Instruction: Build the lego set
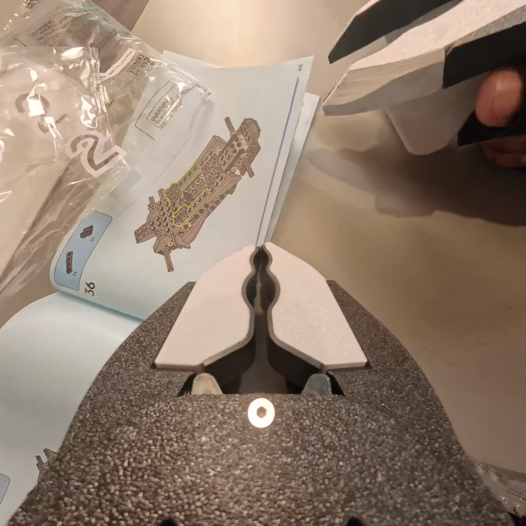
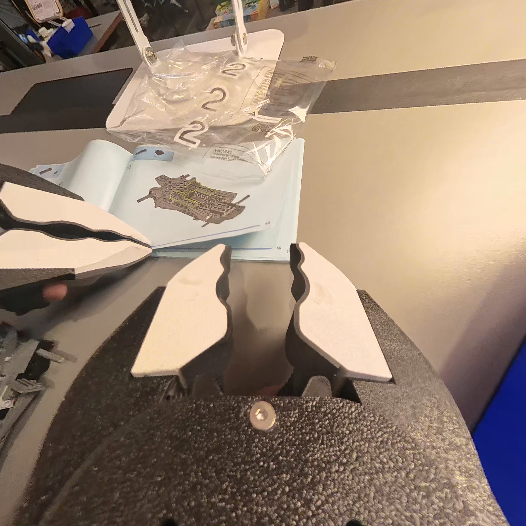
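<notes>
A pale blue instruction booklet [image 1: 216,119] lies open on the beige table [image 1: 398,299], showing a drawing of a grey brick model. My left gripper [image 1: 260,248] is shut on the bottom edge of the top page. The right wrist view shows that page [image 2: 199,227] lifted off the stack, its corner pinched at the left gripper's tips [image 2: 149,246]. My right gripper [image 2: 259,252] is open and empty, just in front of the booklet's near edge [image 2: 256,253]. It also shows in the left wrist view [image 1: 327,84], at the upper right, with a hand behind it.
Clear empty plastic bags [image 2: 227,94] lie over the booklet's far part and on a white stand base [image 2: 267,42]. The bags also show in the left wrist view [image 1: 57,99]. Loose grey bricks [image 2: 25,367] lie at the left. A blue surface [image 2: 501,427] lies beyond the table's right edge.
</notes>
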The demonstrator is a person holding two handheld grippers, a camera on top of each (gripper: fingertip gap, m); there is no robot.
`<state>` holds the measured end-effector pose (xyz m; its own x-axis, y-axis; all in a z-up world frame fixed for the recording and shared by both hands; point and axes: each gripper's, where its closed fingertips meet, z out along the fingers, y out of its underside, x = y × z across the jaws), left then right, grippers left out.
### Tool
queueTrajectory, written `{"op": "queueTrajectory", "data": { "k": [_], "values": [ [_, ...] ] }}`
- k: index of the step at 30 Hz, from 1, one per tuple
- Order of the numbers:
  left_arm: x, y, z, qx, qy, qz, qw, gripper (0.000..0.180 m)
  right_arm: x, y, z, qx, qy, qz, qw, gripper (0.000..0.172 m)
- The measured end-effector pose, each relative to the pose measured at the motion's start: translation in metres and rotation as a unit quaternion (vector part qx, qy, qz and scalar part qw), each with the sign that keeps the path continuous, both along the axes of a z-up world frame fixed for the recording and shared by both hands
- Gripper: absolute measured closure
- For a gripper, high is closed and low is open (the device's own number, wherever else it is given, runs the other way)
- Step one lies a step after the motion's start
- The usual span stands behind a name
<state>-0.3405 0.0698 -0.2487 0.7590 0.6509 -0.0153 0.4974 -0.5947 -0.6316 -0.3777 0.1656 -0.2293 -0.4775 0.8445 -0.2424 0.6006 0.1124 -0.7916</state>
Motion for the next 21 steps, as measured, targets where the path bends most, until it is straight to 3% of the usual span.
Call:
{"op": "queueTrajectory", "data": {
  "k": [13,19,21],
  "values": [
    [-0.001,-0.005,0.008,0.016,0.001,0.007,1.000,0.180,-0.016,-0.004,-0.003,0.100,0.040,-0.016,0.994,0.136],
    [0.002,-0.006,0.007,0.016,-0.007,0.001,1.000,0.179,-0.027,-0.025,0.010,0.089,0.082,-0.020,0.992,0.136],
    [0.003,-0.006,0.009,0.023,-0.012,0.002,1.000,0.168,-0.026,-0.031,0.016,0.085,0.104,-0.017,0.991,0.137]
  ]
}}
